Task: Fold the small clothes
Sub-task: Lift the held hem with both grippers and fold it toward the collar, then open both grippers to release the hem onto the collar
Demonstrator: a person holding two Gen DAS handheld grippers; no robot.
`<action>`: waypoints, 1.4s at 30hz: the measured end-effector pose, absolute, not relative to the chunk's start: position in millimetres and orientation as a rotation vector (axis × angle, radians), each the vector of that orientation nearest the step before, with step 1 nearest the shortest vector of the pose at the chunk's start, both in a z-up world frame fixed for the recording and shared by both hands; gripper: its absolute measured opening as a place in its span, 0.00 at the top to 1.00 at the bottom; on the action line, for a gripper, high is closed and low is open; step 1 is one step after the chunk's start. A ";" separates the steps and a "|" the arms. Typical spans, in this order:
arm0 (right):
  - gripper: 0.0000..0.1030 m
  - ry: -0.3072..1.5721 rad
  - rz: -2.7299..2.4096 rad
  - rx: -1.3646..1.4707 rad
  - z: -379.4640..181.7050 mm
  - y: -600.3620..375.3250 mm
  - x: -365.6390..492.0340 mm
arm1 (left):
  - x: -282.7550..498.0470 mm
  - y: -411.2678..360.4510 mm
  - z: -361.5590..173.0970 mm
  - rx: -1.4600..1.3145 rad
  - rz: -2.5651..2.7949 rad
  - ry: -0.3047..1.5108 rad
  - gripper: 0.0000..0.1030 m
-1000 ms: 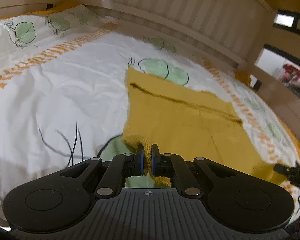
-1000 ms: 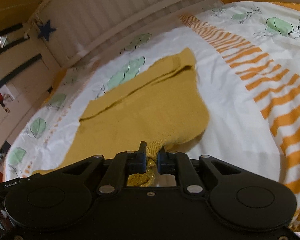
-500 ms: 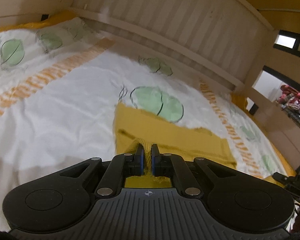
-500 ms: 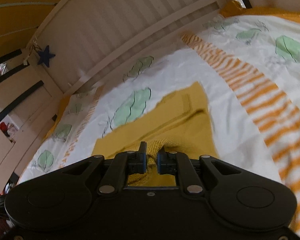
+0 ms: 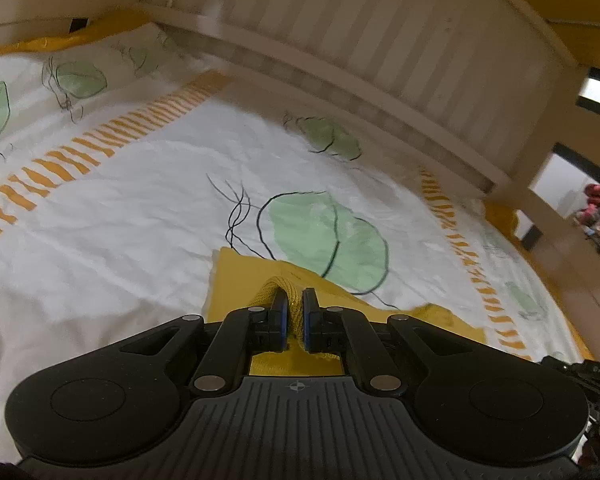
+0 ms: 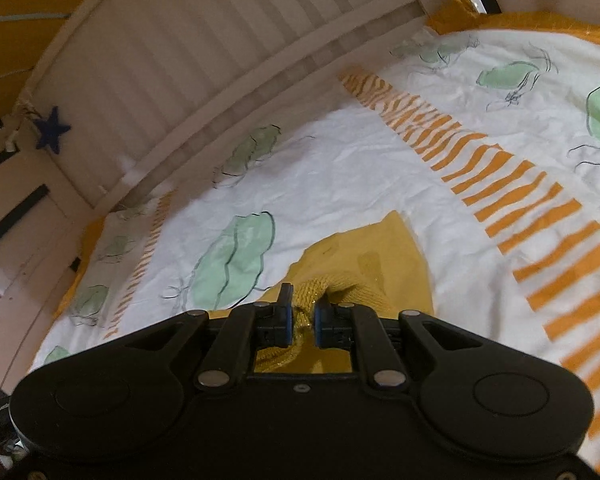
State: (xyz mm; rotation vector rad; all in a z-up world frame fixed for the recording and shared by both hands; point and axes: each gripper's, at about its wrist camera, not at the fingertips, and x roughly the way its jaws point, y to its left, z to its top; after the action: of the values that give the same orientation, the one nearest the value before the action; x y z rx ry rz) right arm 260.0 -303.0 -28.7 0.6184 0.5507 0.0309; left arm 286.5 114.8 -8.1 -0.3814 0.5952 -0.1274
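Note:
A mustard-yellow knitted garment (image 5: 244, 276) lies on the bed, and most of it is hidden under both grippers. My left gripper (image 5: 295, 312) is shut on a raised fold of its knit edge, which bulges up between the blue pads. In the right wrist view the same yellow garment (image 6: 364, 256) shows a far corner lying flat on the sheet. My right gripper (image 6: 302, 314) is shut on a bunched ribbed edge of it. Both held edges sit lifted above the part that lies on the bed.
The bedsheet (image 5: 120, 216) is white with green leaf prints and orange striped bands (image 6: 512, 196). A slatted wooden bed rail (image 5: 380, 40) runs along the far side. A blue star (image 6: 52, 128) hangs on the rail's left end. A doorway opens at right.
Both grippers have carried the held edges forward over the garment toward the bed rail. Much less yellow fabric shows ahead of the fingers than a second ago.

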 end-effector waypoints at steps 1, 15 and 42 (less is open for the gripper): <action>0.83 0.560 0.025 0.622 -32.0 -303.7 269.7 | 294.2 114.2 -12.3 -0.386 -0.117 0.602 0.94; 0.83 0.643 -0.020 0.605 -84.2 -302.5 361.4 | 367.7 113.8 -62.7 -0.389 -0.018 0.677 0.93; 0.12 0.703 0.010 0.161 -88.1 -246.5 370.1 | 369.3 57.7 -88.7 -0.027 -0.171 0.783 0.57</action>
State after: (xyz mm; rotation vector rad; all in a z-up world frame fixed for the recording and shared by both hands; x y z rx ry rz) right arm 370.1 -246.5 -88.1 0.1611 0.7027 0.0098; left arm 369.3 57.7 -88.7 -0.0269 0.7831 -0.1711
